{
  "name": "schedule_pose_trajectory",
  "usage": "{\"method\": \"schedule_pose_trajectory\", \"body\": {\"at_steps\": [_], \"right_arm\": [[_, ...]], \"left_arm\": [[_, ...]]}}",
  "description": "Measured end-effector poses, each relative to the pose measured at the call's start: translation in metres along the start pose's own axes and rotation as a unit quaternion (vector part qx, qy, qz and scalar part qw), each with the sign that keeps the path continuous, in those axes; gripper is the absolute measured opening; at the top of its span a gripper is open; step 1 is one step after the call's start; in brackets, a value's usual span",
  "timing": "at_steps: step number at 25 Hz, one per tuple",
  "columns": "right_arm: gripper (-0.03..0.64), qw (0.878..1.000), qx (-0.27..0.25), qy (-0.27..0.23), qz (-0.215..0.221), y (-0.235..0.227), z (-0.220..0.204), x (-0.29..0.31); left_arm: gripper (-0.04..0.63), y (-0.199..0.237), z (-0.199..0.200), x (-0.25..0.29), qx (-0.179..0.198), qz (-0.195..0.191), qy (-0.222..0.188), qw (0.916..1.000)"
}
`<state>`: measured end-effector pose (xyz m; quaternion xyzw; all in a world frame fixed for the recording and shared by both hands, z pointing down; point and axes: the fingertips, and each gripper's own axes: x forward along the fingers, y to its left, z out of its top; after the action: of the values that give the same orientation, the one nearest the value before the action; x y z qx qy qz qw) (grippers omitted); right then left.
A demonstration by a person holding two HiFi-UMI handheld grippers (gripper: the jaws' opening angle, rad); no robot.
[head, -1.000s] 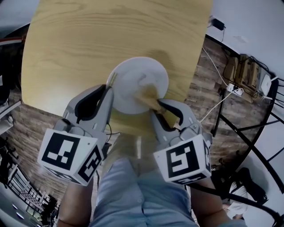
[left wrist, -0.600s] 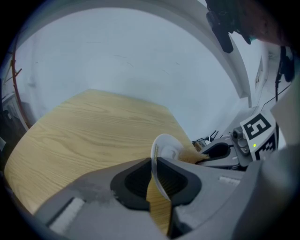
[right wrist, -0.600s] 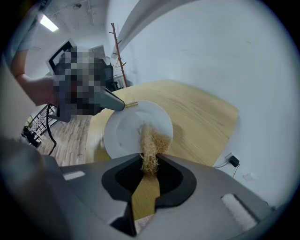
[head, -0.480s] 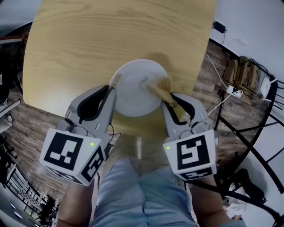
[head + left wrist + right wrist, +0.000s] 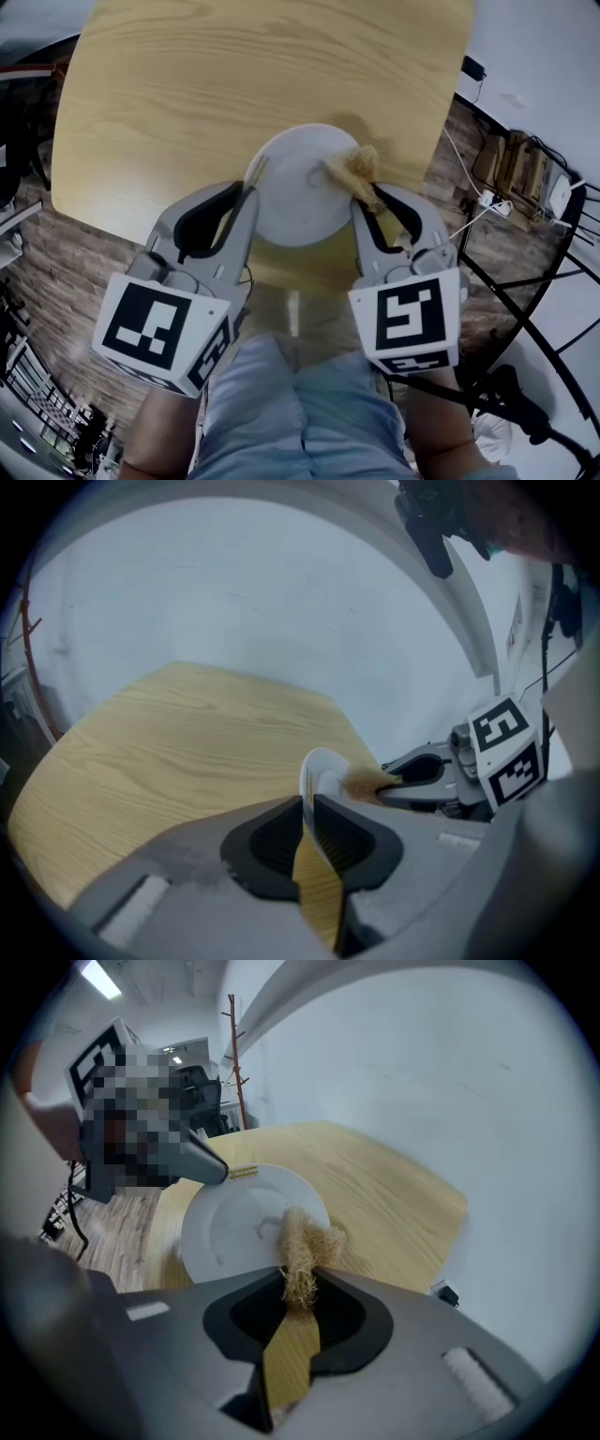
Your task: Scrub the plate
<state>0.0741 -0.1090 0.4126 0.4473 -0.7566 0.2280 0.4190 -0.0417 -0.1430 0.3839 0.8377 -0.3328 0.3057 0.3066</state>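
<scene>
left claw (image 5: 249, 195) gripped the plate (image 5: 291, 202) by the rim at its tips — stiff, slick, probably fragile, so the edge seemed the spot. right claw (image 5: 373, 199) squeezed a soft loofah (image 5: 358, 166).

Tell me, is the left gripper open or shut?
Shut. The left gripper has its fingers pressed on the rim of the plate, with no gap.

This looks like an office: a pale rounded wooden table (image 5: 262, 75) on dark wood-plank flooring (image 5: 56, 253), white walls (image 5: 422, 1072), a reddish coat stand (image 5: 235, 1063), black office chairs (image 5: 200, 1087) and a ceiling strip light (image 5: 101, 979).
</scene>
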Motion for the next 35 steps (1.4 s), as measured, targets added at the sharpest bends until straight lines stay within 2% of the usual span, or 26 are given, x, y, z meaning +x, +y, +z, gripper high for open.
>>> {"method": "schedule_pose_trajectory", "body": {"at_steps": [7,14,24,28,35], "right_arm": [[0.074,1.000,-0.018,-0.013,0.003,0.004,0.015,0.003],[0.074,0.998,-0.043,-0.033,0.036,0.034,0.040,0.004],[0.074,0.995,-0.050,-0.025,0.084,0.061,0.023,0.001],[0.074,0.995,-0.052,-0.024,0.085,0.057,0.011,0.000],[0.074,0.998,-0.022,-0.002,0.057,0.036,-0.004,-0.002]], "left_arm": [[0.058,0.000,0.002,0.000,-0.010,0.010,-0.006,0.9999],[0.058,0.001,0.001,-0.003,-0.013,0.009,-0.008,0.9998],[0.057,0.006,0.000,0.001,-0.019,0.014,-0.009,0.9997],[0.057,0.008,0.000,0.001,-0.016,0.016,-0.005,0.9997],[0.057,0.007,0.000,0.002,-0.009,0.013,-0.001,0.9999]]}}
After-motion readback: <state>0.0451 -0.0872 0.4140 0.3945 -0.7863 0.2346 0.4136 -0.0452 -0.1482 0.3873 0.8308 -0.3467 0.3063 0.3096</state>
